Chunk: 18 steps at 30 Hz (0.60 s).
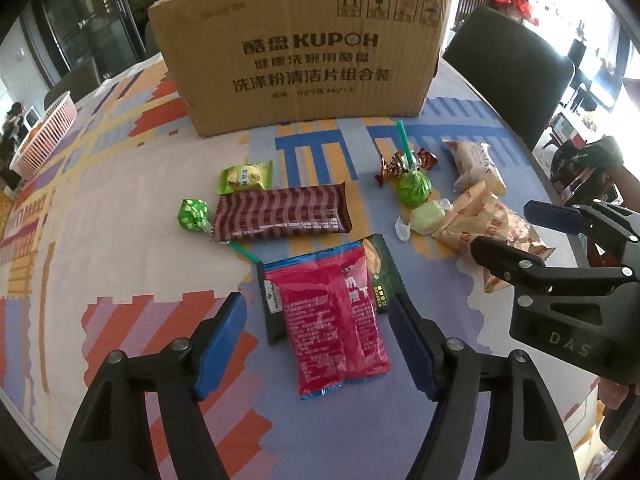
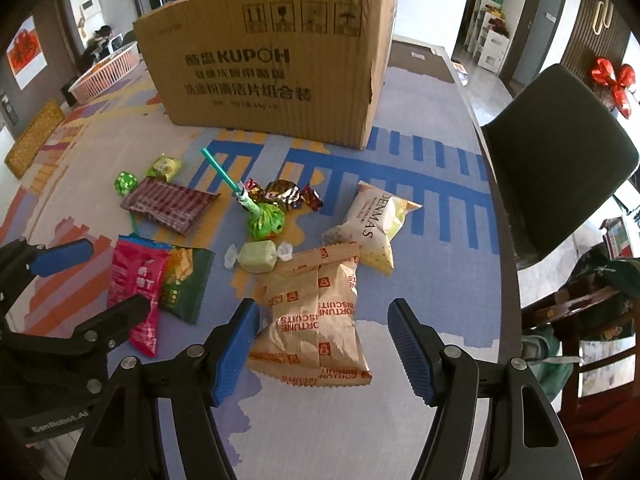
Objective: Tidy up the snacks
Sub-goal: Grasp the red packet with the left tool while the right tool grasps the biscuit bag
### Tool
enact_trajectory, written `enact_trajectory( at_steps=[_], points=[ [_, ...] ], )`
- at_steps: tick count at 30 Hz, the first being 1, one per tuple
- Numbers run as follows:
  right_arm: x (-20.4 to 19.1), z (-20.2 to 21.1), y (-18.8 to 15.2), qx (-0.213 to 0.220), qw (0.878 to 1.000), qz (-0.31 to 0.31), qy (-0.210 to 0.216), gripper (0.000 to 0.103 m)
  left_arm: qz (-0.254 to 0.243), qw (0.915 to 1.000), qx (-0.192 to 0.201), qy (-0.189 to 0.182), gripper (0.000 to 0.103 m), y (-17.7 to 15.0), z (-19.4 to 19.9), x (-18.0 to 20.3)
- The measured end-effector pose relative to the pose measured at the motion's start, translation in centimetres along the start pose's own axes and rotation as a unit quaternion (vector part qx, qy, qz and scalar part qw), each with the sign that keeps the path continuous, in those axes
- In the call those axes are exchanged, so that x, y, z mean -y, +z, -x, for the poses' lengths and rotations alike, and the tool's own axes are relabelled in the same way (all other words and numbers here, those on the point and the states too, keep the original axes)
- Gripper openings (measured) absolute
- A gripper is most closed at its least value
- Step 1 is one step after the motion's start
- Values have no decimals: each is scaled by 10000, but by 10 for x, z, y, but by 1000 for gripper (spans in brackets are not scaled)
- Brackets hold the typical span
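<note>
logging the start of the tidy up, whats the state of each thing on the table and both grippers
cardboard box: upright, contents hidden
pink packet: flat, overlapping green packet
biscuit bag: flat, sealed
lollipop: wrapped, lying down
left gripper: open around pink packet
right gripper: open around biscuit bag

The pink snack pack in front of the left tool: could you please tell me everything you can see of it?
The pink pack is a flat, glossy plastic pouch, sealed, with blue end seams and small white print. It lies flat on the patterned tablecloth, partly on top of a dark green pack that sticks out to its left and right. The left tool is open, its blue pads on either side of the pack, not pressing it. Nothing else touches it.
</note>
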State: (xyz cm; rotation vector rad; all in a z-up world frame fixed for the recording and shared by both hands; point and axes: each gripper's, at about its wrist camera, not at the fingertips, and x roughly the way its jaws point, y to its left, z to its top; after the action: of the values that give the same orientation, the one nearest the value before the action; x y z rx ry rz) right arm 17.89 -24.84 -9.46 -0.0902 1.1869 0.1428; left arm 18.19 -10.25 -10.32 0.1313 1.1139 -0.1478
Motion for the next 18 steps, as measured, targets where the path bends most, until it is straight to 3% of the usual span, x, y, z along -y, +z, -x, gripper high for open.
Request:
enact_trajectory(
  at_steps=[5, 7, 9, 14, 18],
  points=[
    [-1, -7, 0, -59, 10000, 25, -13, 62, -37, 9999, 7, 108, 69, 1, -7, -1],
    [-4, -9, -1, -115, 9999, 72, -4, 55, 1, 10000, -28, 55, 68, 1, -9, -3],
    [-7, -10, -3, -124, 9998, 127, -39, 55, 31, 10000, -46, -11, 65, 1, -9, -4],
    [-13, -8, -6, -126, 9996, 223, -121, 48, 53, 9998, -74, -175, 52, 0, -12, -4],
    [-14, -6, -8, -145, 9997, 173, -75, 46, 7, 9999, -20, -168, 47, -2, -10, -3]
  ],
)
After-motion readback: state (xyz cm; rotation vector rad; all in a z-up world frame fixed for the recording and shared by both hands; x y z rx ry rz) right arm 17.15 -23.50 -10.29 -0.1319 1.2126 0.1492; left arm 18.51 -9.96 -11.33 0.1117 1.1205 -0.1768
